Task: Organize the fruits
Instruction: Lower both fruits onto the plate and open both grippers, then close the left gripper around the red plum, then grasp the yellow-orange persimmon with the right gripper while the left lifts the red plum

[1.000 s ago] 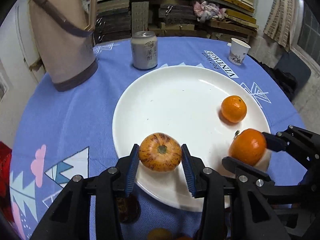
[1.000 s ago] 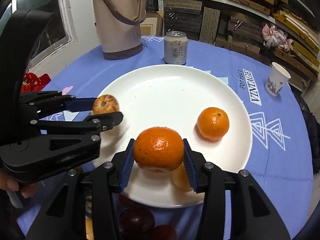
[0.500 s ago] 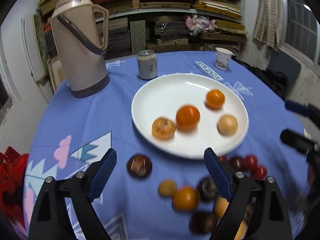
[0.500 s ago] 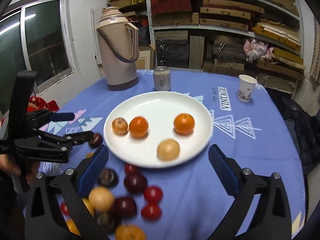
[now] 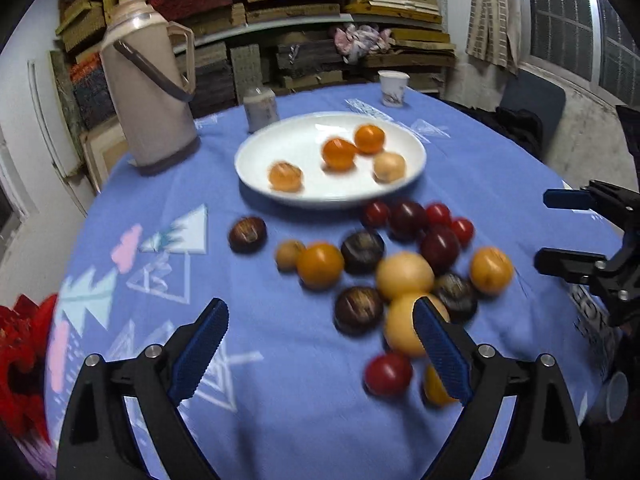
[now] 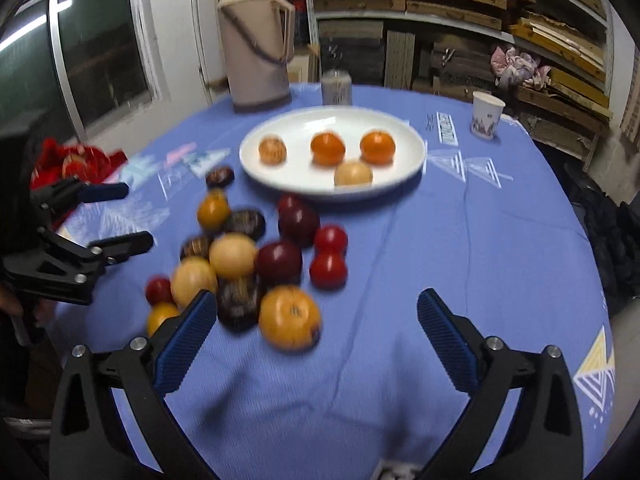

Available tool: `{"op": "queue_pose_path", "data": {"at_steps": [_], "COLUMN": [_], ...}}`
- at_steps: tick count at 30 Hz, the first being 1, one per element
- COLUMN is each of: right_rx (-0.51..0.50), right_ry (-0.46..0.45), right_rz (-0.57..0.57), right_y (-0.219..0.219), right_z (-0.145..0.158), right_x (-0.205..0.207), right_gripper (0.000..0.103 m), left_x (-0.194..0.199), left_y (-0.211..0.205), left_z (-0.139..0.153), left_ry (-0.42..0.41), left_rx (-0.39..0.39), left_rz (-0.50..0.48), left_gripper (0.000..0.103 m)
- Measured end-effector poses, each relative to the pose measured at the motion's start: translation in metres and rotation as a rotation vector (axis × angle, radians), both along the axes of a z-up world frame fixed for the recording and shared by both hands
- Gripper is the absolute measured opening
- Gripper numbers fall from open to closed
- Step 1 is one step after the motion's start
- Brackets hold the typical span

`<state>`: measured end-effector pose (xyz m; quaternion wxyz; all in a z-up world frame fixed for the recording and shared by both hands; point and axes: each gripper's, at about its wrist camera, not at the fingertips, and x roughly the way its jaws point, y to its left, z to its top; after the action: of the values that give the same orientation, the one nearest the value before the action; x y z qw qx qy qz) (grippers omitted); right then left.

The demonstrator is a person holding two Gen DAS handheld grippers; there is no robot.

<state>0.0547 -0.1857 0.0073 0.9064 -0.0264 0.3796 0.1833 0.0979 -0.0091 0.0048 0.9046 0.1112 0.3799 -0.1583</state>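
A white plate (image 5: 304, 146) (image 6: 400, 168) on the blue cloth holds two oranges (image 5: 338, 154) (image 6: 328, 148), a striped orange fruit (image 5: 285, 176) and a pale yellow fruit (image 6: 353, 174). Nearer to me, a pile of loose fruit (image 5: 404, 276) (image 6: 232, 256) lies on the cloth: dark red, brown, yellow and orange pieces. My left gripper (image 5: 320, 312) hovers over the pile's near left side; its jaws are opening and nothing is between them. My right gripper (image 6: 317, 300) stands wide open and empty over the pile's near right side. The picture is blurred.
A tall beige thermos (image 5: 148, 92) (image 6: 256, 40), a drink can (image 5: 260, 108) and a paper cup (image 5: 394, 88) stand behind the plate. Something red (image 5: 20, 356) lies at the table's left edge. Shelves of stacked boards fill the back wall.
Both grippers let go of their fruit on the plate, opened wide and drew back toward me. The loose pile has come into view in front of the plate.
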Motion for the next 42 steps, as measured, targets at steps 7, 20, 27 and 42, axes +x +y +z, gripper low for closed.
{"op": "queue_pose_path", "data": {"at_steps": [7,20,27,42], "right_rx": [0.137,0.203,0.112,0.013], "right_ry": [-0.016,0.034,-0.021,0.112], "right_rz": [0.028,0.030,0.069,-0.028], "right_y": [-0.007,0.005,0.019,0.009], "right_z": [-0.001,-0.009,-0.009,-0.033], "right_x": [-0.027,-0.034,-0.042,0.002], "right_gripper": [0.098,0.098,0.098,0.062], "left_x": [-0.010,-0.012,-0.013,-0.028], "left_y": [0.006,-0.002,-0.014,0.001], "left_z": [-0.024,-0.038,-0.042,-0.044], "left_ry": [0.070,0.127,0.162,0.165], "left_rx": [-0.029,-0.045,-0.109,-0.103], "left_rz": [-0.005,-0.094,-0.154,-0.114], "left_gripper": [0.094,0.069,0.034,0.033]}}
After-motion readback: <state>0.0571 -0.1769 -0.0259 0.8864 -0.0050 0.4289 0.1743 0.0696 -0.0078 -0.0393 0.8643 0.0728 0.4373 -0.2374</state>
